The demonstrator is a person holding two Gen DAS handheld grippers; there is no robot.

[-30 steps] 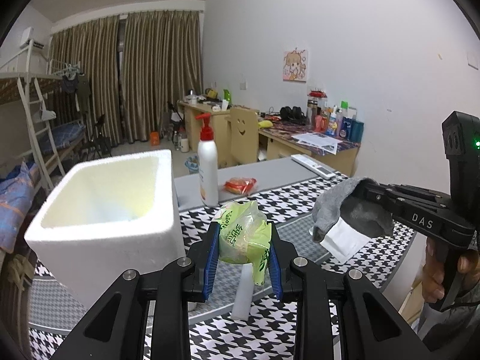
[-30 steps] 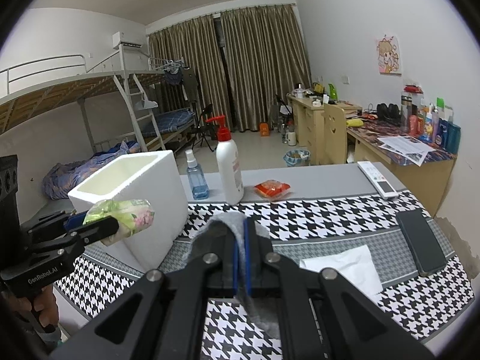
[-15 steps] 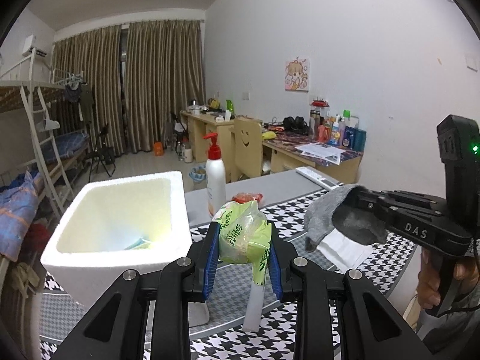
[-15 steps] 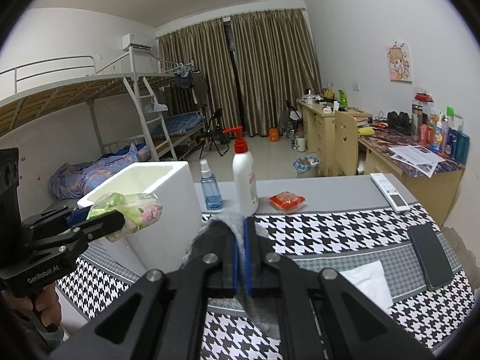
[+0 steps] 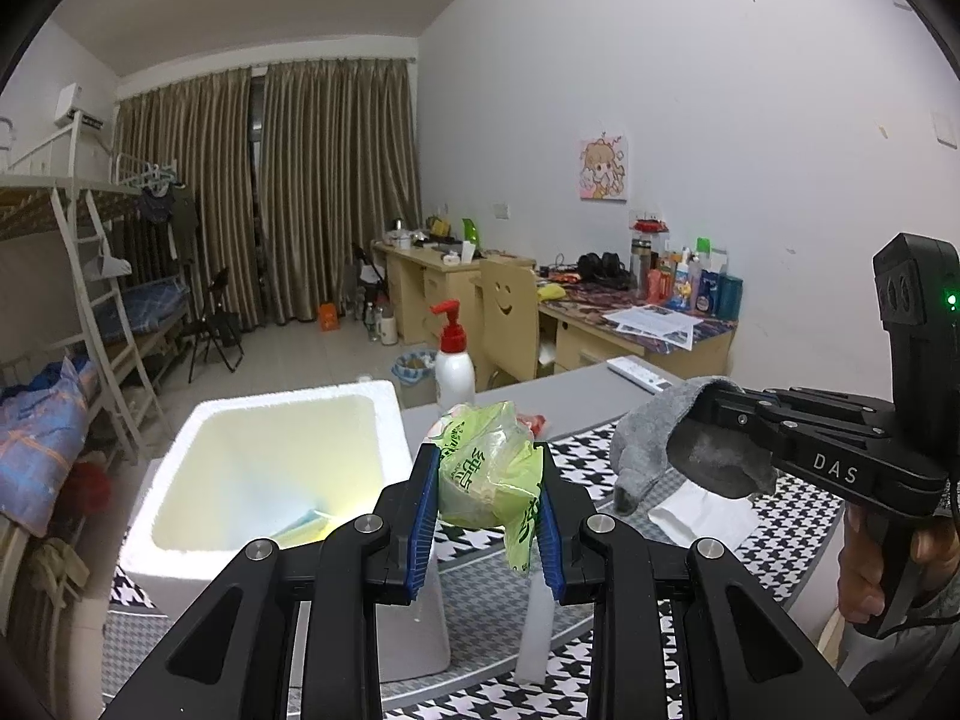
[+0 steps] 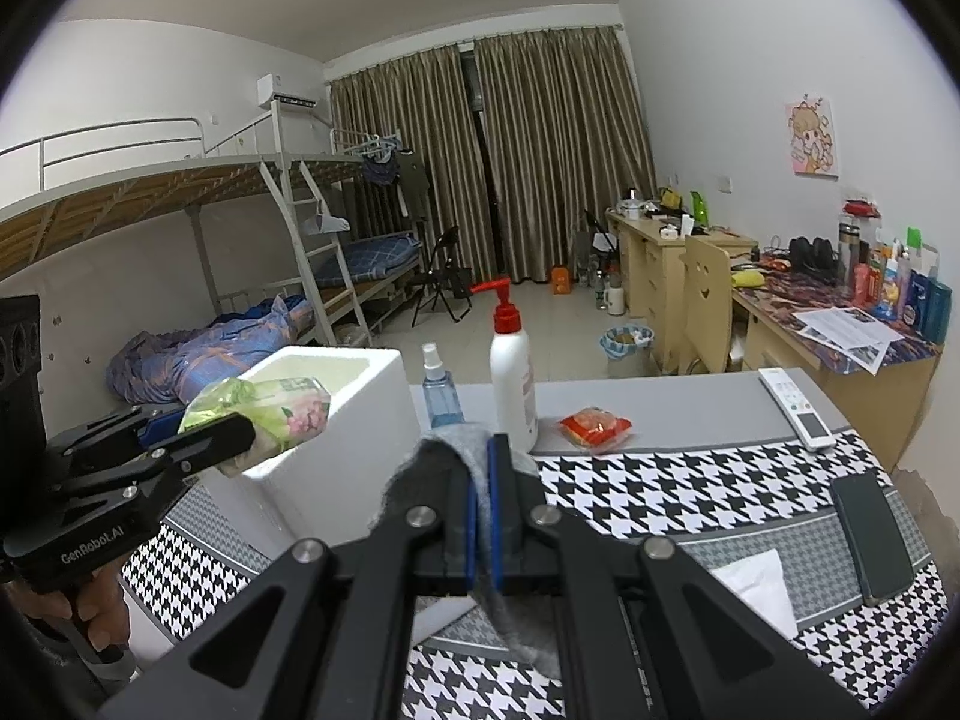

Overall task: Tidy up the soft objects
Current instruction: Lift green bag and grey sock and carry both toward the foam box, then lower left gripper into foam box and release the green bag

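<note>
Holding both loads above the table, I have my left fingers part-open but clamped on one green tissue pack, and my right fingers squeezed fully together on one grey cloth. One white foam box stands near the table's left edge, just beside the pack. Its slick wrapper could slip out, or the cloth's dangling end could catch the box rim. One white tissue lies near the right edge.
</note>
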